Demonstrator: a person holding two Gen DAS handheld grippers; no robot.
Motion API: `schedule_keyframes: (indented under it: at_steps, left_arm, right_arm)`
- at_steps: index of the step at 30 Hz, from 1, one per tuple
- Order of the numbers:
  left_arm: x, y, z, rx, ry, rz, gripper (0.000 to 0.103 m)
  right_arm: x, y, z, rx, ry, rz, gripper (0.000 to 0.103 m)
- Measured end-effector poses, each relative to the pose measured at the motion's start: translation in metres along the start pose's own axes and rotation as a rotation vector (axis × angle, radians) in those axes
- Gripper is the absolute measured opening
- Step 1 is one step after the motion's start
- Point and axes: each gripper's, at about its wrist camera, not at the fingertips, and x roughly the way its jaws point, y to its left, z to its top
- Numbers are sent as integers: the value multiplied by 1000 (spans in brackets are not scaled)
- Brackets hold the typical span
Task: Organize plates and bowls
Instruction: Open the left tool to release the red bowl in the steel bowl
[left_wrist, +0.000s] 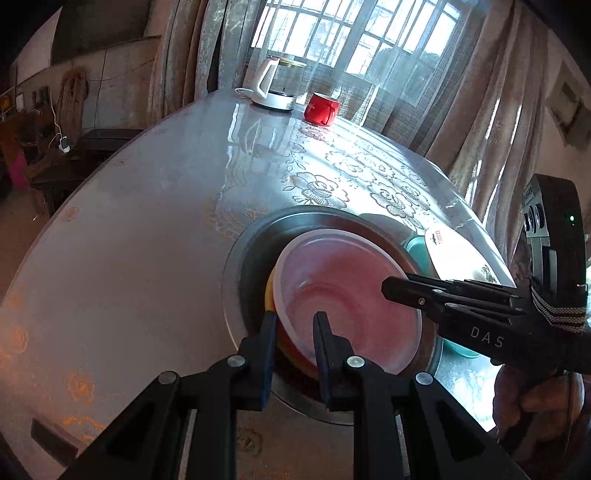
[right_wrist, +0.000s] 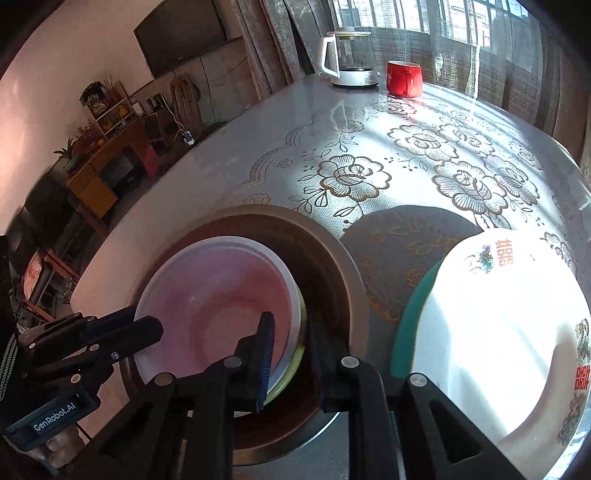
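A pink bowl (left_wrist: 343, 280) (right_wrist: 218, 295) tops a stack with yellow and red bowls under it, inside a round metal basin (left_wrist: 236, 273) (right_wrist: 332, 251). My left gripper (left_wrist: 295, 328) (right_wrist: 142, 323) straddles the stack's near rim, one finger outside and one inside the pink bowl, shut on the rims. At the opposite rim my right gripper (right_wrist: 291, 350) (left_wrist: 386, 290) has one finger inside the pink bowl and one in the basin, closed on the rim. A white decorated plate (right_wrist: 498, 314) (left_wrist: 454, 254) lies on a teal plate (right_wrist: 410, 314) (left_wrist: 417, 247) to the right.
The table (right_wrist: 258, 147) (left_wrist: 129, 221) carries a floral cloth. At its far edge by the curtained window stand a white kettle (left_wrist: 275, 83) (right_wrist: 351, 59) and a red mug (left_wrist: 320, 109) (right_wrist: 403, 79). Furniture lines the room to the left.
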Motion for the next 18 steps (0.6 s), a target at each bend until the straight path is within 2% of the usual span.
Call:
schedule_keyframes:
  at_steps: [8,13,18]
  left_arm:
    - [-5,-2,-2,16,-35,35,20]
    - [-2,-4,-2,25,-31,48,20]
    - [-1,-6,-3,34,-32,58,20]
  right_arm:
    - [-14,-4,-8,21,-53,-12,23]
    - [-15,-4,-14,24,-72,-9,12]
    - [-13,-3,-15,35,-84,-9,12]
